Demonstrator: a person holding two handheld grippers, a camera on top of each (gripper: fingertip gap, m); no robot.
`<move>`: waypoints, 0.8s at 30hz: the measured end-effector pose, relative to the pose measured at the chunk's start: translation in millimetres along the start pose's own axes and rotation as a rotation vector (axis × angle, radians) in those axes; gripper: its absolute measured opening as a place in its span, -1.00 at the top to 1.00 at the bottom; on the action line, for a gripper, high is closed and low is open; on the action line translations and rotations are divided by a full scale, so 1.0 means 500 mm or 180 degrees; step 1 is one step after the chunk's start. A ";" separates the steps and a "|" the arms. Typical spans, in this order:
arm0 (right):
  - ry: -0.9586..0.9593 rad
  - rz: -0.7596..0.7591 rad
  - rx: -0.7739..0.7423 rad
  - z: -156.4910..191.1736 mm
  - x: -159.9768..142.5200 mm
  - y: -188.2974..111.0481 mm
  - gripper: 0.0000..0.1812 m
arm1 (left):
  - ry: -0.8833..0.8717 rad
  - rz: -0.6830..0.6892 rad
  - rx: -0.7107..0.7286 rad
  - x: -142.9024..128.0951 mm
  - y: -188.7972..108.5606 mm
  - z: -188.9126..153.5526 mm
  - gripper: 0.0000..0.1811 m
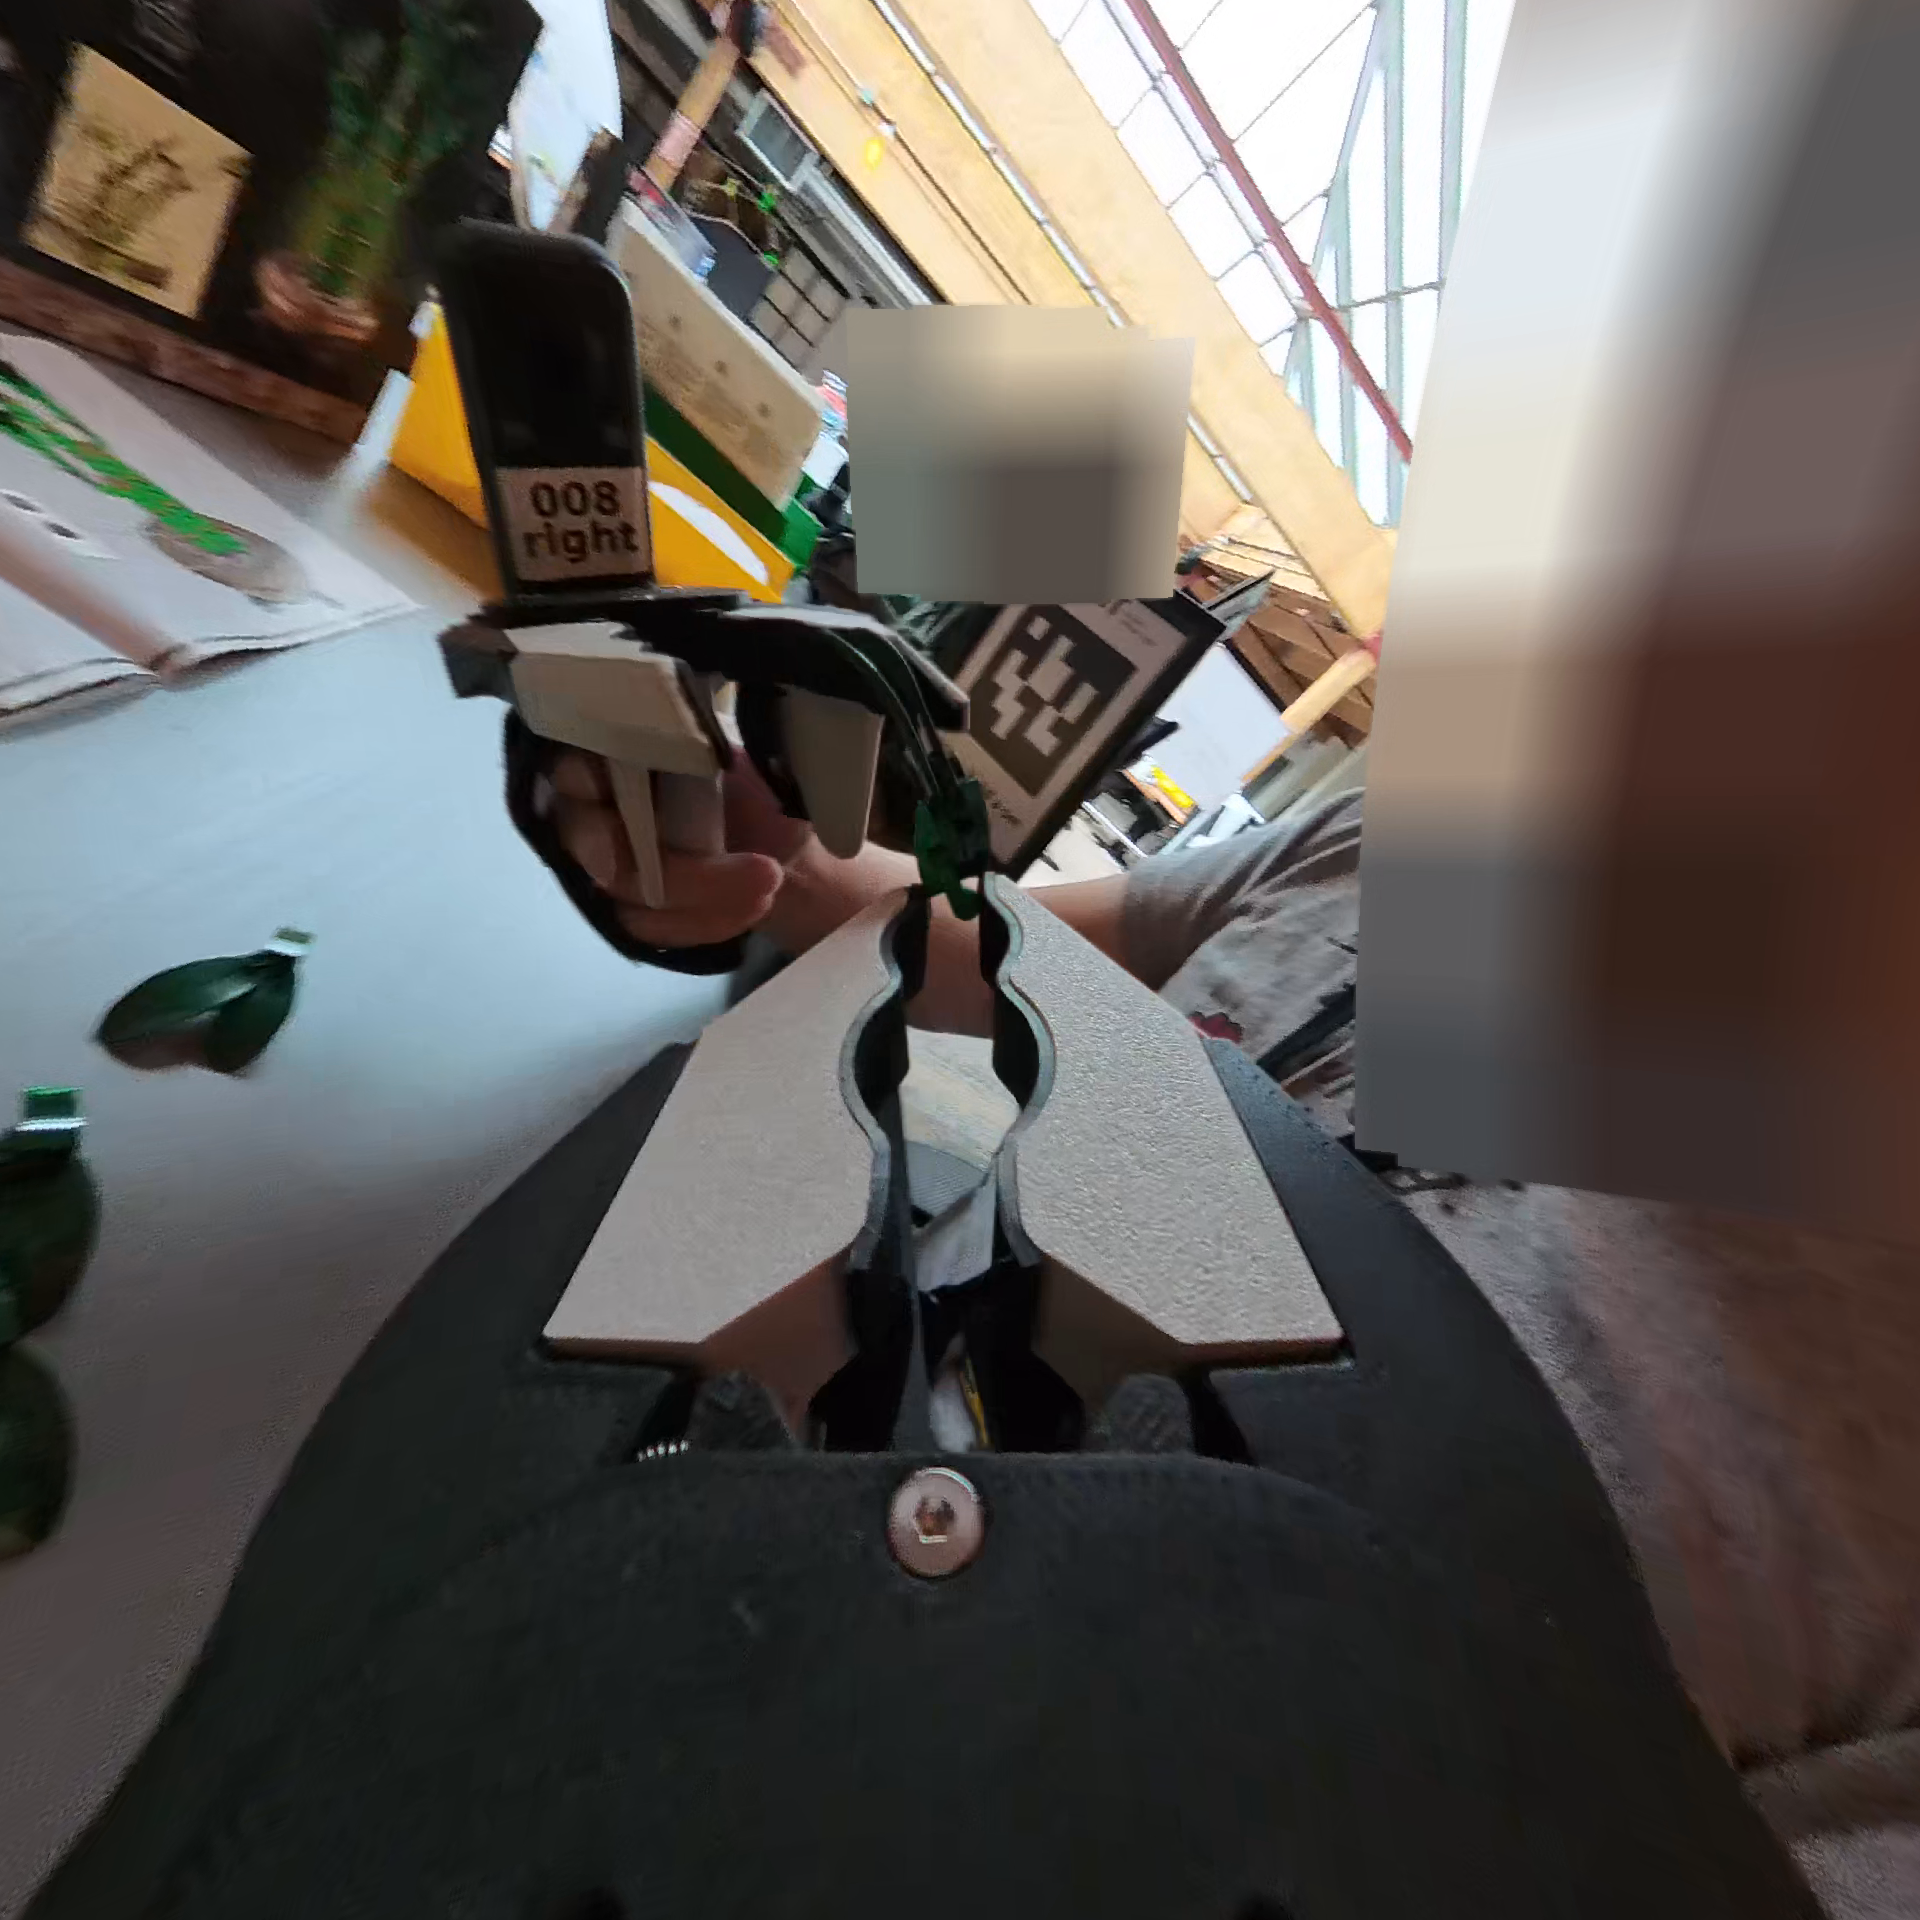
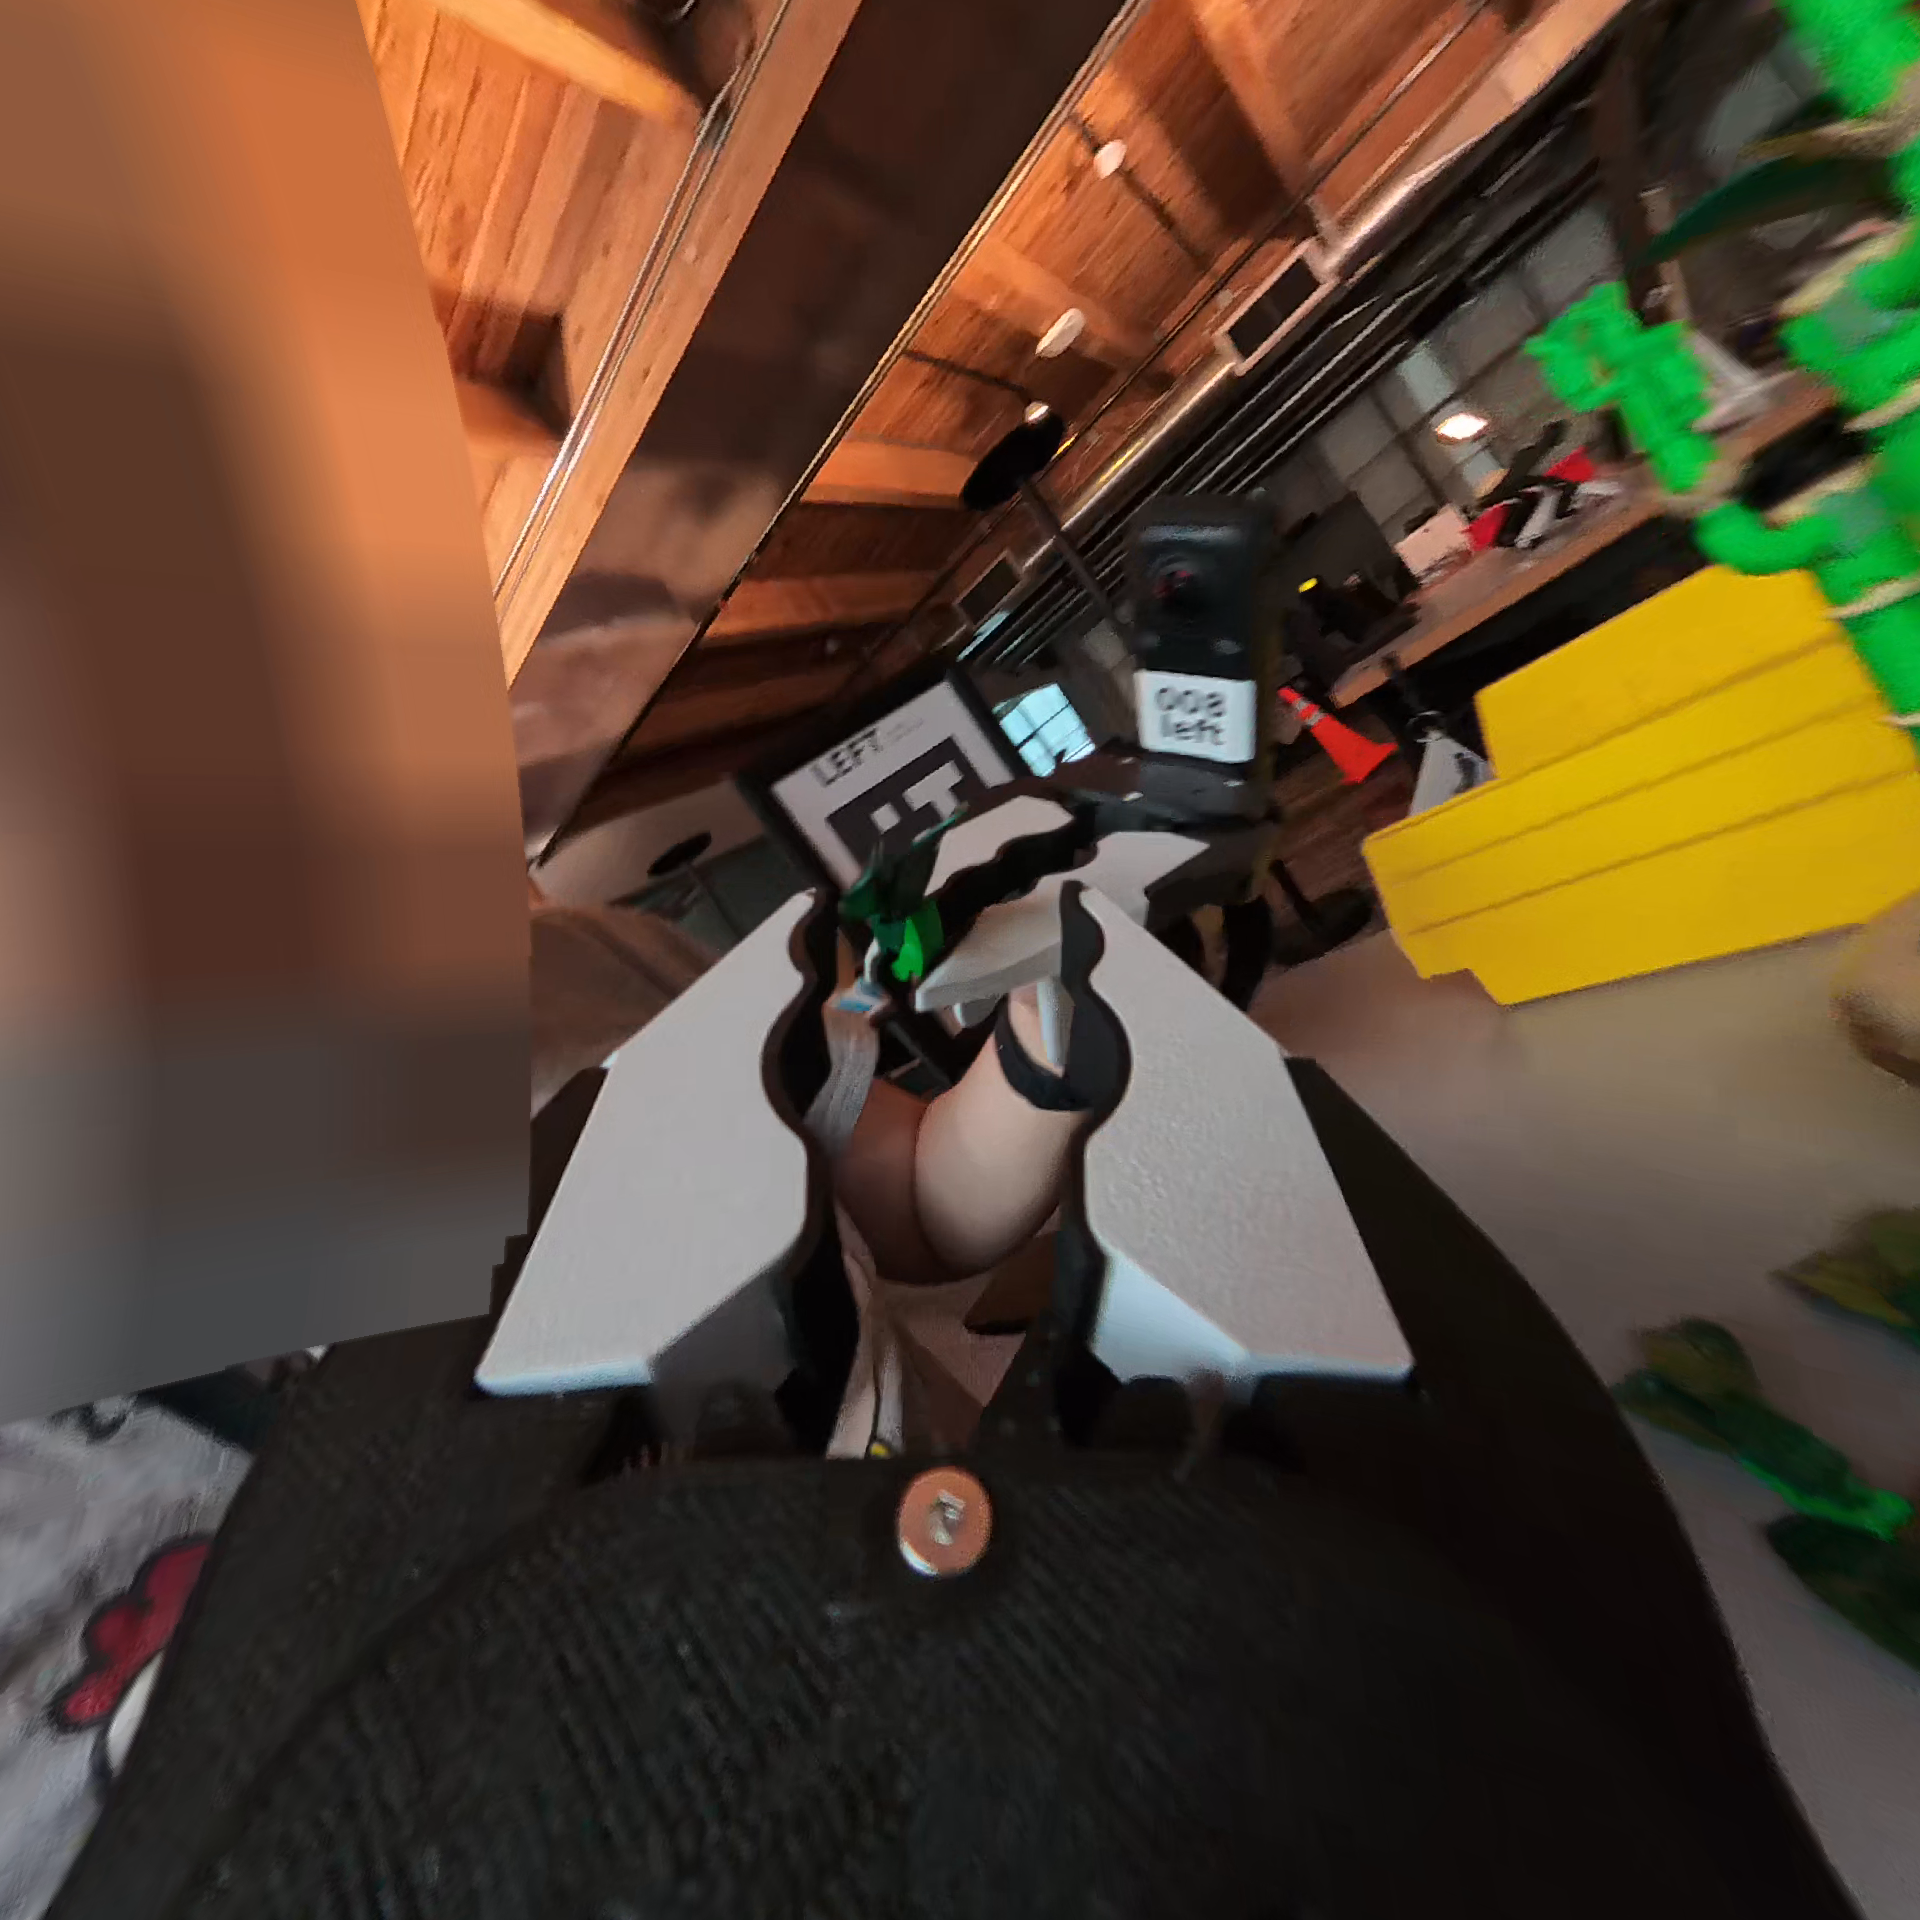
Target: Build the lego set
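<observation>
- Claws meet tip to tip in mid-air above the tabletop [image 1: 312, 831], each held up in front of the person.
- Left claw [image 1: 948, 906] has its fingers drawn close, leaving only a narrow gap at the tips; a small green lego piece [image 1: 951, 842] sits right at those tips, and whether they actually pinch it I cannot tell.
- Right claw [image 2: 940, 914], in its own view, shows a wider gap between its fingers, with the same green piece [image 2: 899, 920] by the left fingertip; a firm grip is not clear here either.
- Just beyond the piece in the left view, the right claw points back at the camera, with a hand [image 1: 665, 842] on its trigger and a black-and-white marker card [image 1: 1070, 696] on its side.
- Dark green leaf pieces [image 1: 203, 1003] lie loose on the tabletop, off to the left of the left view, with more at its left edge.
- More green leaves [image 2: 1766, 1455] lie at the right of the right view, blurred.
- Farther back stands a yellow box [image 2: 1662, 800], and above it a bright green lego plant [image 2: 1662, 395], blurred.
- An open booklet [image 1: 135, 520] lies far left on the tabletop.
</observation>
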State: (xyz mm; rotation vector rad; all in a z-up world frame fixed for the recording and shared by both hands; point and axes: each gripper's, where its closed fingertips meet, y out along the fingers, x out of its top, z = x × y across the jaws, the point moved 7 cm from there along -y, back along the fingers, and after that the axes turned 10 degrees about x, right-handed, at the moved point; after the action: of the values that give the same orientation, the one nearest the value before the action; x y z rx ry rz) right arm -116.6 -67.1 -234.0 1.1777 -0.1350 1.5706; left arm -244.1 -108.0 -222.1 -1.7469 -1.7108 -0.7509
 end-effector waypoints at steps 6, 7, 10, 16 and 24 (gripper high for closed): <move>-0.0203 0.0126 0.0243 0.025 -0.006 0.015 0.52 | -0.0014 0.0018 -0.0208 0.004 0.013 -0.018 0.92; -0.0229 0.0182 0.0194 0.022 -0.009 0.016 0.53 | -0.0030 0.0012 -0.0191 0.004 0.014 -0.016 0.92; -0.0234 0.0215 0.0116 0.018 -0.013 0.019 0.53 | 0.0085 -0.0004 0.0151 0.003 0.020 -0.001 0.92; -0.0249 0.0082 -0.0401 -0.004 0.004 -0.006 0.59 | 0.0715 -0.0203 0.0967 0.011 0.016 0.003 0.92; -0.0266 -0.0133 -0.0410 0.013 0.033 -0.029 0.94 | 0.0961 -0.0214 0.1242 0.010 0.013 -0.002 0.92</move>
State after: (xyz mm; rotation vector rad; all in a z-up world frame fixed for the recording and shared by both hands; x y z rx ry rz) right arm -99.1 -54.6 -225.8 1.1382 -0.2612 1.4548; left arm -237.4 -105.4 -218.0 -1.2503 -1.5871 -0.6216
